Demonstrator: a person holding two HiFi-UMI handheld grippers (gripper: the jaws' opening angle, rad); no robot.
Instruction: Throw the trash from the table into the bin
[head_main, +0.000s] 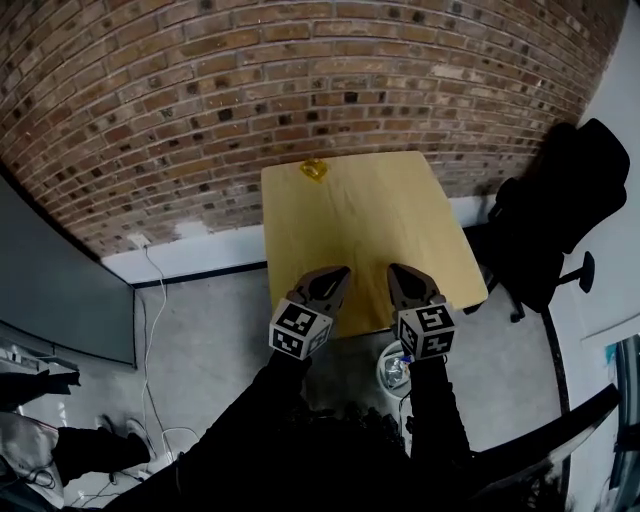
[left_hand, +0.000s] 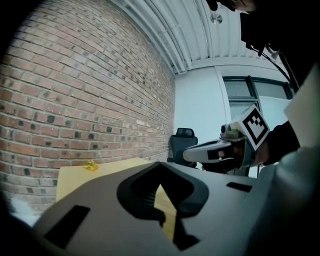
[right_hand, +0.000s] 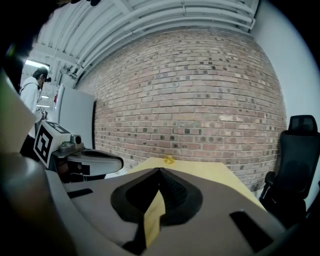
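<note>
Seen from the head camera, looking steeply down, a light wooden table (head_main: 352, 235) stands with its far edge against a red brick wall (head_main: 250, 90). A small crumpled piece of yellow trash (head_main: 313, 169) lies at that far edge, near the left corner, well apart from both grippers. The left gripper (head_main: 338, 272) and the right gripper (head_main: 397, 270) hover side by side over the table's near edge, both pointing toward the wall.

Only this view shows the bin (head_main: 385, 362). It is a small white container on the grey floor, just beside the table's near right corner and below the right gripper, with some items already inside. A black office chair (head_main: 560, 215) stands to the right of the table.

The left gripper view looks along its own jaws. Their tips are pressed together with nothing between them, and the tabletop shows through the hollow behind the tips. The right gripper appears at the right of that view, and the yellow trash sits small against the wall at the left.

The right gripper view shows its jaws likewise pressed together and empty, with the trash straight ahead at the table's far edge. It alone shows a person (right_hand: 34, 95) standing in the far left background.
</note>
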